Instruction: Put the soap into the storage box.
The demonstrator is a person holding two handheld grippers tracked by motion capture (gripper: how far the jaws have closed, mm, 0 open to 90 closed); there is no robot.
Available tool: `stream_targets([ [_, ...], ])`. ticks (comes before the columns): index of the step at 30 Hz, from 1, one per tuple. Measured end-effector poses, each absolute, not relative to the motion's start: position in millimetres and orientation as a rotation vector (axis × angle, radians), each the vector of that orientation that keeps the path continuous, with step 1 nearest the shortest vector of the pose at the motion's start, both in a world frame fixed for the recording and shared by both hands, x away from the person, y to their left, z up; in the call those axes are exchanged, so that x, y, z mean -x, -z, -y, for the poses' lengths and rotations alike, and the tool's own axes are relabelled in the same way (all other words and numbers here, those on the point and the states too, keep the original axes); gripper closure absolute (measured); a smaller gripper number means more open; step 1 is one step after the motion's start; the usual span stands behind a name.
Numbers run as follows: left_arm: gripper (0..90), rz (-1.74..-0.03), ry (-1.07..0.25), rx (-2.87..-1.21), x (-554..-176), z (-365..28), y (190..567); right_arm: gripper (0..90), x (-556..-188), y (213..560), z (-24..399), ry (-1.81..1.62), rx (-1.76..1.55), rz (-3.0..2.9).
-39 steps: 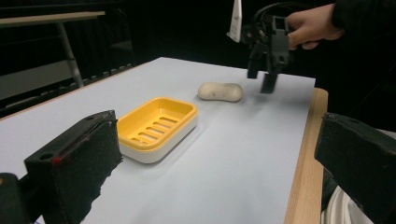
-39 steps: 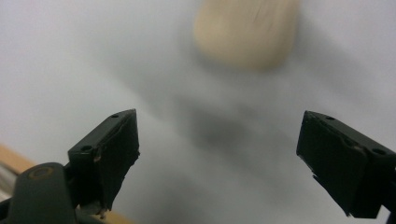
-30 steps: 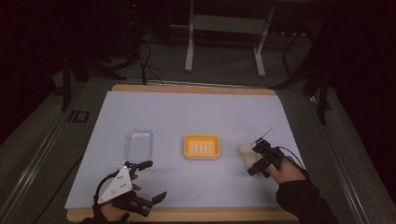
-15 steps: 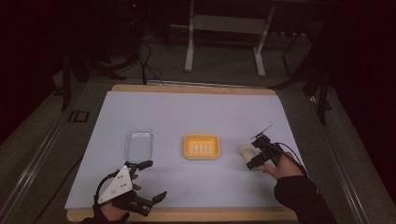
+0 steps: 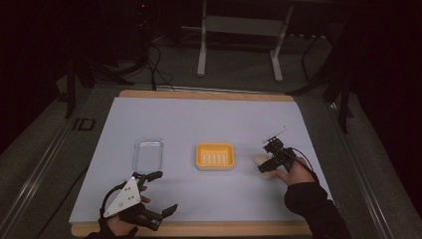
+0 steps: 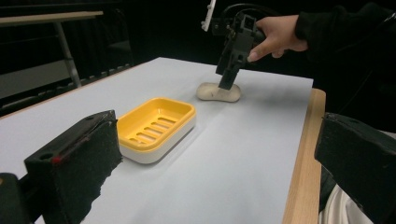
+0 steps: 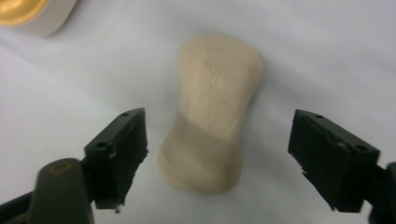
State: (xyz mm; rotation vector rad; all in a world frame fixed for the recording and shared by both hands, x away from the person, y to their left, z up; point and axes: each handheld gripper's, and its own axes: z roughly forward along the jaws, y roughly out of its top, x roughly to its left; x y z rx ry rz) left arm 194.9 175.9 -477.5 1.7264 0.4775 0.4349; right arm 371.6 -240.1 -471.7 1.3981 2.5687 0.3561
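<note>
Right gripper [image 7: 217,161] jaws wide apart, straddling the soap [image 7: 212,112], one jaw either side with a gap to each, not touching it. Soap is a pale cream bar, waisted in the middle, lying flat on the white sheet [image 7: 327,46]. In the high view the right gripper [image 5: 265,167] sits tilted down over the soap [image 5: 262,160] at the right part of the sheet, right hand [image 5: 297,172] behind it, dark sleeve [image 5: 314,211] running to the bottom edge. Left gripper view shows the same from the side: right gripper [image 6: 226,79] pointing down at the soap [image 6: 218,91], tip at or just above its top, can't tell contact there. Yellow soap dish [image 5: 215,156] with slotted floor and white base just left of the soap, near centre of sheet, apart from it. Clear lid or tray [image 5: 149,153] further left, well apart from the dish. Left gripper [image 5: 158,193] near the front-left edge, jaws spread wide, nothing between them, grey plate [image 5: 124,197] on top, left hand [image 5: 122,224] under it. In its own view the left gripper [image 6: 219,158] jaws frame the dish [image 6: 156,128] far ahead. Sheet lies on a wood-edged table [image 5: 209,229], dark floor and metal stand legs [image 5: 201,50] behind.
</note>
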Motion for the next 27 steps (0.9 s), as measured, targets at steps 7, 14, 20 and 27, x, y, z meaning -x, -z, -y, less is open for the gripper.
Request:
stream_targets([
  [7,0.5,-0.474,-0.434,-1.731,-195,-176,478,24.8,-375,480,238,-0.365,-1.426,-2.529],
  [14,0.5,-0.474,-0.433,-1.732,-195,-176,478,30.8,-377,490,237,-0.351,-1.421,-2.522],
  [20,0.5,-0.473,-0.437,-1.732,-195,-175,478,35.1,-377,499,234,-0.333,-1.418,-2.531],
  [27,0.5,-0.471,-0.434,-1.735,-195,-175,478,43.4,-378,501,234,-0.342,-1.444,-2.547],
])
